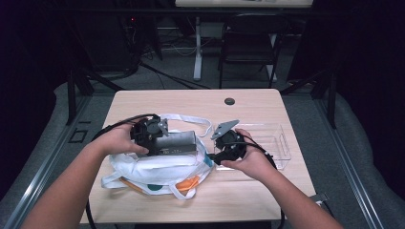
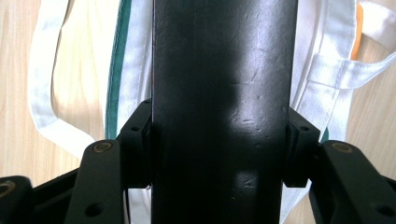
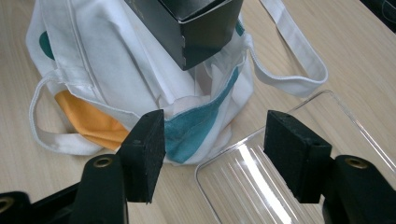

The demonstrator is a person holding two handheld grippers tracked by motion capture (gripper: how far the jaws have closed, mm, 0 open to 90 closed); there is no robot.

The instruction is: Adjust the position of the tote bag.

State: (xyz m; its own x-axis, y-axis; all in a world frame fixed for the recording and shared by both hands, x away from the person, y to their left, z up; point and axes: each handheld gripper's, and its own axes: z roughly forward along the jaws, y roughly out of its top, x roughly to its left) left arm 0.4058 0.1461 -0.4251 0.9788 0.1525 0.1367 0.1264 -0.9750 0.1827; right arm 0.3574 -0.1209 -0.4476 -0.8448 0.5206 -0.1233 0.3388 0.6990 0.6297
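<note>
Your left gripper (image 1: 152,133) holds a long dark box (image 1: 175,142): in the left gripper view the box (image 2: 223,112) stands squarely between your jaws, both pads pressed flat against its sides, and it runs out past the top and bottom edges, so you cannot see either end there. The high view gives you what that one hides: the box lies level above the white cloth bag (image 1: 157,169), its far end pointing toward your right gripper (image 1: 216,157).

Your right jaws stand wide with nothing between the pads. Beyond them, in the right gripper view, the box's open-looking end (image 3: 196,28) hangs over the mouth of the bag (image 3: 116,79), up and slightly left of the gap; teal and orange patches show on the cloth. Under and beside your right-hand jaw lies a clear plastic tray (image 3: 261,186) on the desk (image 3: 28,177), its far corner past the jaw tip. The high view shows the same tray (image 1: 272,138) behind your right hand (image 1: 253,162).

Whether the box touches the bag is hard to tell, and what is inside the bag stays hidden by folds.
</note>
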